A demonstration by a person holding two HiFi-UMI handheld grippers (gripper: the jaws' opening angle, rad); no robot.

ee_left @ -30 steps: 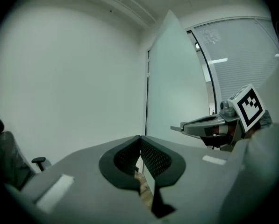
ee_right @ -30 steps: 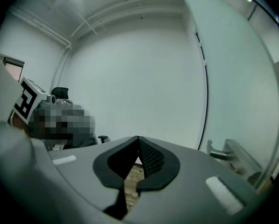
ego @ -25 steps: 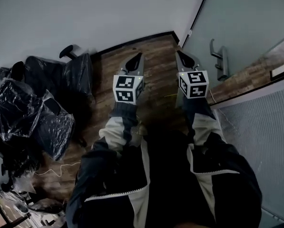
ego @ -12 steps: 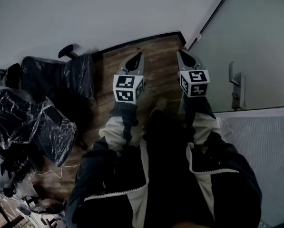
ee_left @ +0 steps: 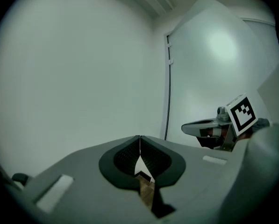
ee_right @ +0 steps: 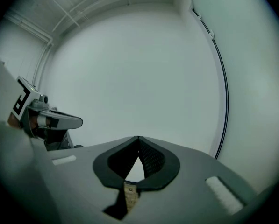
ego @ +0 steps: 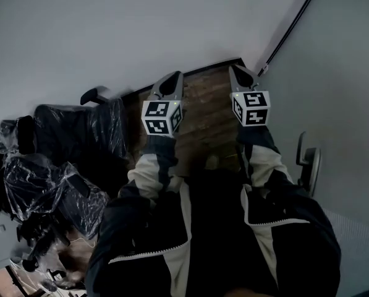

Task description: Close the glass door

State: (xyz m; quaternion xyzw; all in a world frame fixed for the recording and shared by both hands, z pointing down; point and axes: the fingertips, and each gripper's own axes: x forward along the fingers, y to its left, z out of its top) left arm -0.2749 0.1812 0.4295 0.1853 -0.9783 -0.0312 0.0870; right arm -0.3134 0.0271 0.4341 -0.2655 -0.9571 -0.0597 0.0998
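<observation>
A plain white wall fills the space ahead of both grippers, and a black skirting board runs along its foot above a strip of wooden floor just beneath them. The left gripper and the right gripper point forward side by side, well apart. Each carries one marker cube, two in all: the left and the right. Both pairs of jaws are pressed together at the tips, with nothing between them.

The glass door stands to the outer side of the right gripper. Its one handle sits behind that gripper's tips, beside the right sleeve, and neither gripper touches it. A single thin black strip climbs the door's edge ahead of the right gripper.

Off to the outer side of the left gripper and the left sleeve, at least two plastic-wrapped office chairs are huddled together; their exact number cannot be told
</observation>
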